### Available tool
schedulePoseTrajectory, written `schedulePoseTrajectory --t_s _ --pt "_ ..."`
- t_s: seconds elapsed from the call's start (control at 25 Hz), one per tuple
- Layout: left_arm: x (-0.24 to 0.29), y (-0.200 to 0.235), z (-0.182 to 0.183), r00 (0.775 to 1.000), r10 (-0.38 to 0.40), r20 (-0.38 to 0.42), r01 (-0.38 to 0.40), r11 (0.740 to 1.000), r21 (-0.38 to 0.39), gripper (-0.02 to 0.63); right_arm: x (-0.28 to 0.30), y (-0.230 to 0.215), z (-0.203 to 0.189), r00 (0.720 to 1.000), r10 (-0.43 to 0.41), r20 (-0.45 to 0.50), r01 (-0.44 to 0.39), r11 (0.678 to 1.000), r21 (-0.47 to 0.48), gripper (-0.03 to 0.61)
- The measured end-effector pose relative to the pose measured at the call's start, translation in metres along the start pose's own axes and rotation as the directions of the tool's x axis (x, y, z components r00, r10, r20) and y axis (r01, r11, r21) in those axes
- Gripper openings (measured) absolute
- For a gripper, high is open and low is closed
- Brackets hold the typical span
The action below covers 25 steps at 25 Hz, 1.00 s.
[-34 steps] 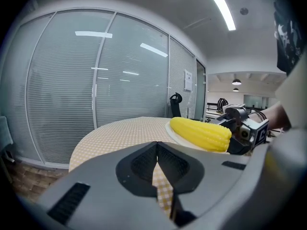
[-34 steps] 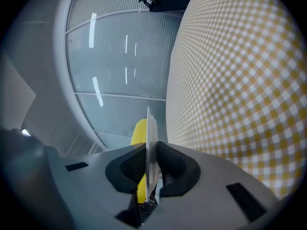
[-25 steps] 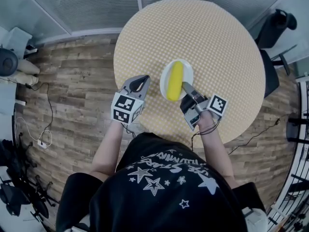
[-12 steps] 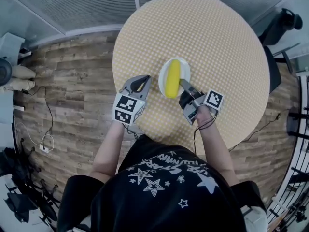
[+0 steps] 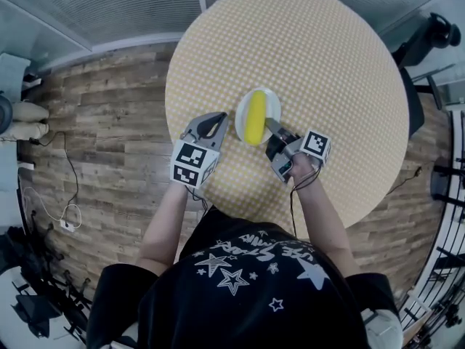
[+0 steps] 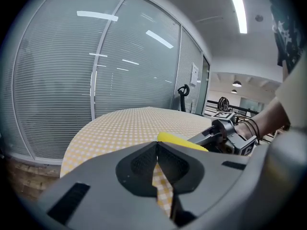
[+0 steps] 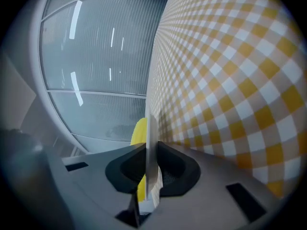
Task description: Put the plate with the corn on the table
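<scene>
A small white plate (image 5: 270, 102) carrying a yellow corn cob (image 5: 254, 118) is over the near-left part of the round table (image 5: 327, 64) with its yellow checked cloth. My right gripper (image 5: 269, 126) is shut on the plate's near rim. In the right gripper view the rim (image 7: 149, 166) runs edge-on between the jaws, with the corn (image 7: 139, 131) behind it. I cannot tell whether the plate rests on the cloth. My left gripper (image 5: 216, 118) is shut and empty, just left of the plate. In the left gripper view the corn (image 6: 178, 140) shows past the jaws.
The table's edge runs just left of and below the left gripper, above a wooden floor (image 5: 109, 122). A glass wall with blinds (image 6: 96, 80) stands beyond the table. Black chairs (image 5: 429, 35) are at the right. Cables (image 5: 65, 195) lie on the floor at the left.
The right gripper has carried the plate and corn slightly left, closer to the left gripper. The left gripper has barely moved.
</scene>
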<state>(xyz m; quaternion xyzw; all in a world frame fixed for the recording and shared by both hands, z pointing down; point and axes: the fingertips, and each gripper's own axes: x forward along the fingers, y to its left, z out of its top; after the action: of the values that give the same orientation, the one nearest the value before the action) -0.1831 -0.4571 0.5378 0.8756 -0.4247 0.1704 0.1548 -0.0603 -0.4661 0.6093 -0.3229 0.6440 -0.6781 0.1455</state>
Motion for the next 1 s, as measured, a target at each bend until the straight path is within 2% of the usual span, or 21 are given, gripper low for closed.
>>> schedulePoseTrajectory --t_s 0.24,0.48,0.72,0.88,1.0 --pt "0.006 0.0 -0.005 1.0 -0.015 -0.012 0.015 1.0 -0.005 0.008 0.003 -0.009 0.001 1.0 -0.031 0.001 0.03 0.999 0.025 0.049" --pt "0.008 -0.005 -0.008 0.999 -0.035 -0.01 0.035 0.999 -0.007 0.008 0.004 -0.011 0.001 0.995 -0.103 0.02 0.102 0.994 0.044 0.049" --pt "0.01 -0.003 -0.013 0.999 -0.041 -0.011 0.041 0.999 -0.015 0.008 0.009 -0.016 0.006 0.98 -0.193 0.042 0.193 0.981 0.018 0.049" --pt "0.007 -0.003 -0.016 0.999 -0.046 -0.011 0.046 0.999 -0.014 0.008 0.012 -0.022 0.007 0.957 -0.286 0.048 0.288 0.957 -0.041 0.049" --pt "0.003 -0.002 -0.015 0.999 -0.047 -0.009 0.047 0.999 -0.01 0.008 0.014 -0.02 0.006 0.945 -0.322 0.055 0.326 0.943 -0.075 0.049"
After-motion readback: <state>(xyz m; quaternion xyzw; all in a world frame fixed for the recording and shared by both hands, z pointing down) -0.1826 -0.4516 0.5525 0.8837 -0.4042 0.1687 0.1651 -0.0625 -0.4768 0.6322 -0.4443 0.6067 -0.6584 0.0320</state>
